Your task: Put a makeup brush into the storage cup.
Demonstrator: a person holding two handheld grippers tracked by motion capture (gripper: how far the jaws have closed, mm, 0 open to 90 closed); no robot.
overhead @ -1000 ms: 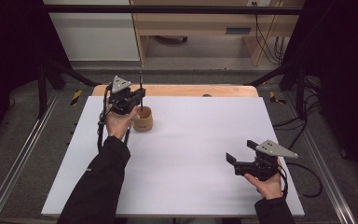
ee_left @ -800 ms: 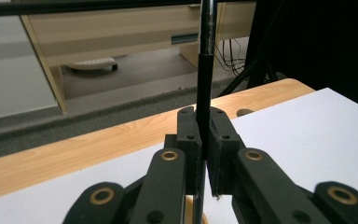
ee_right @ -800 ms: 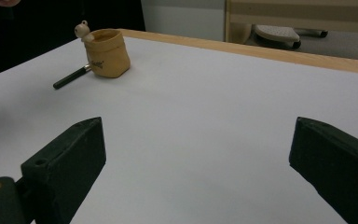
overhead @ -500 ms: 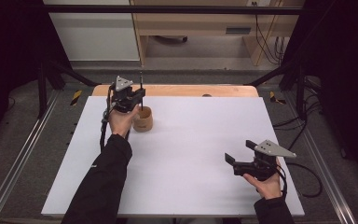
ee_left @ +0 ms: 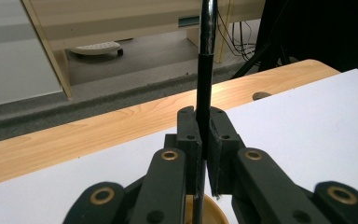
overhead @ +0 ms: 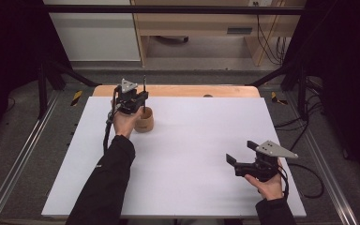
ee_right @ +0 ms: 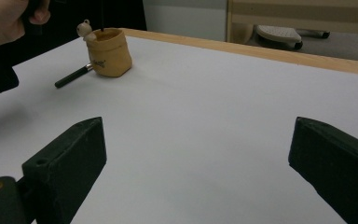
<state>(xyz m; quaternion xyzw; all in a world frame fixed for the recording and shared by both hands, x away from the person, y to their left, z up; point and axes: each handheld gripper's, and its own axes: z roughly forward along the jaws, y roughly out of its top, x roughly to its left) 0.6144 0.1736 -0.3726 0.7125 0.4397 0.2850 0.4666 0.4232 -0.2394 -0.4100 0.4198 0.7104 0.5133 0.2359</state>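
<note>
A small tan cup (overhead: 145, 123) with a little bear figure on its rim stands at the far left of the white board (overhead: 192, 154). My left gripper (overhead: 132, 101) hovers just over the cup, shut on a black pen (ee_left: 204, 88) held upright; the pen's lower end reaches into the cup's mouth (ee_left: 216, 212). In the right gripper view the cup (ee_right: 109, 52) has a second black pen (ee_right: 72, 76) lying on the board beside it. My right gripper (overhead: 240, 153) rests near the front right, open, with nothing between its jaws (ee_right: 196, 154).
A wooden table edge (overhead: 187, 90) runs behind the board. Metal frame rails (overhead: 23, 159) flank both sides. Cables (overhead: 304, 173) trail at the right. A wooden cabinet (overhead: 201, 28) stands on the floor beyond the table.
My left gripper with the pen has shifted slightly right and down over the cup. The right gripper has stayed put.
</note>
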